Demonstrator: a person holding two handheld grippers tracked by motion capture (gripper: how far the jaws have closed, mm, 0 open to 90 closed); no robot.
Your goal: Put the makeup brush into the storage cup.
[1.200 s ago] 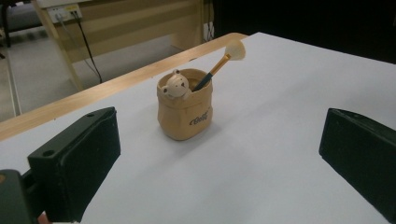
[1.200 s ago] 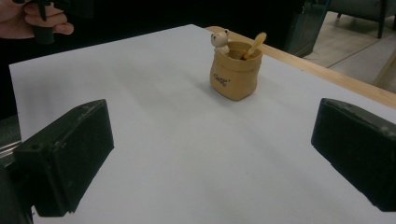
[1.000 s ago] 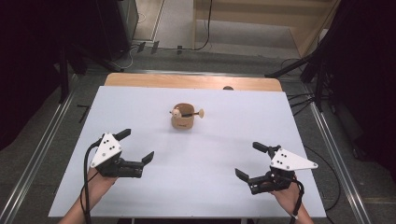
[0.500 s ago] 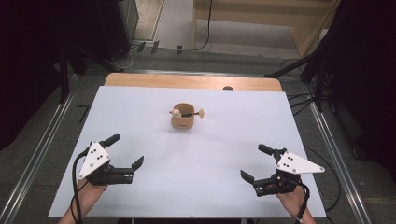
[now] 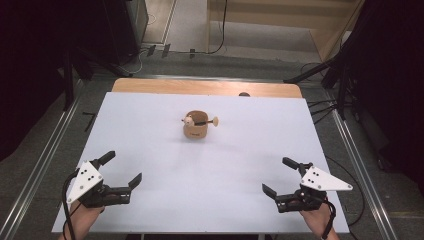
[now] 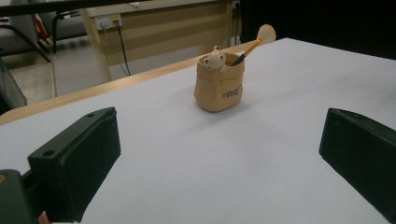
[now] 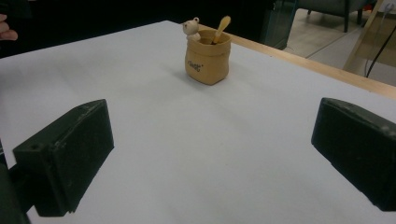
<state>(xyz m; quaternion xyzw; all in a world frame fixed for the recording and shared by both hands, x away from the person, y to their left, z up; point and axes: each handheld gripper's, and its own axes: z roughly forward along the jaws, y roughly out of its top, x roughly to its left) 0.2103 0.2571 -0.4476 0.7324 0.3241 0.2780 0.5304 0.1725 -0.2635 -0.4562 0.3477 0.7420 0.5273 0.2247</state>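
Note:
A small tan sack-shaped pot point(image 5: 195, 130) stands upright near the middle of the white table point(image 5: 210, 170). A little bear figure point(image 6: 215, 58) peeks over its rim and a wooden spoon point(image 7: 220, 28) leans out of it. The same pot point(image 6: 218, 87) appears in the left gripper view and the pot point(image 7: 207, 59) in the right gripper view, well beyond the jaws. My left gripper point(image 5: 121, 167) rests open near the front left corner. At the front right, my right gripper point(image 5: 280, 176) is open too. Nothing lies between either pair of jaws.
A wooden strip point(image 5: 205, 87) runs along the table's far edge, with a small dark knob point(image 5: 244, 94) on it. Metal rails point(image 5: 45, 155) flank both sides. Cables and stands lie on the floor behind. White tabletop stretches between the grippers and the pot.
Both grippers have drawn back toward the table's front edge and outward, the left one farther left. The pot has not moved.

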